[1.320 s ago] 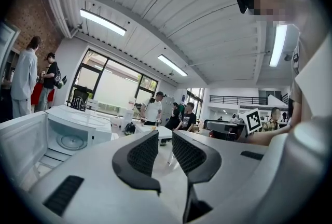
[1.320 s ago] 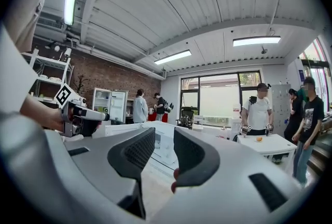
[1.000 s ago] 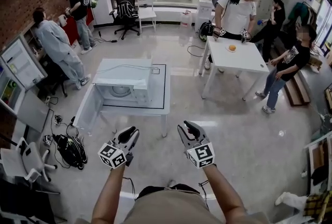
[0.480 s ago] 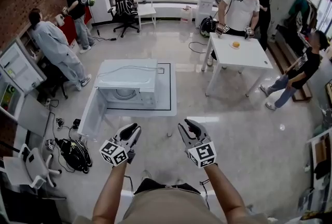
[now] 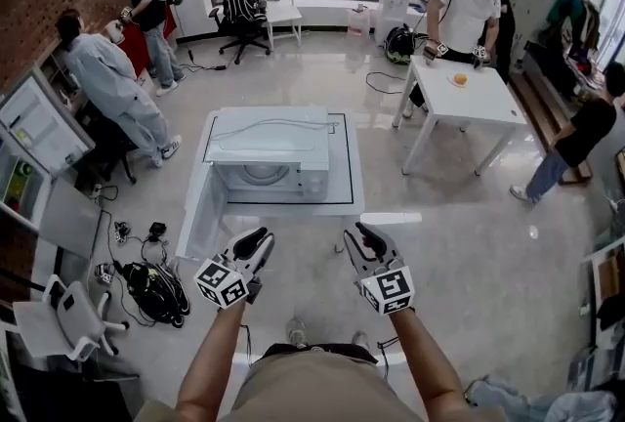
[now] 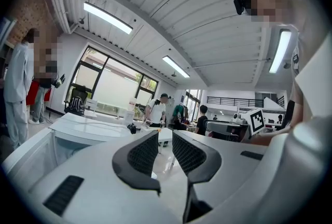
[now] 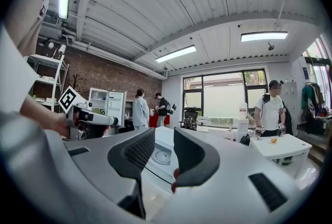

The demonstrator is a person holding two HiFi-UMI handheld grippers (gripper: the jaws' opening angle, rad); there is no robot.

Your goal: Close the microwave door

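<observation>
The white microwave (image 5: pixel 269 151) stands on a low white table (image 5: pixel 344 200) straight ahead of me. Its door (image 5: pixel 202 207) hangs open on the left side, and the cavity with the glass turntable (image 7: pixel 162 156) shows. My left gripper (image 5: pixel 257 240) and right gripper (image 5: pixel 360 234) are held side by side, short of the table's near edge and apart from the microwave. In the left gripper view the left gripper (image 6: pixel 165 138) has a narrow gap between its pads with nothing in it, and the microwave (image 6: pixel 85 128) lies ahead to the left. The right gripper (image 7: pixel 163 141) is likewise slightly open and holds nothing.
A second white table (image 5: pixel 483 103) with an orange fruit (image 5: pixel 459 78) stands at the right, a person (image 5: pixel 469 8) behind it. Bags and cables (image 5: pixel 148 285) lie on the floor at the left. People (image 5: pixel 109 88) and shelves (image 5: pixel 31 129) line the left wall.
Both grippers and my view have moved forward together; the microwave and its table now sit closer and more centred. The jaws look the same.
</observation>
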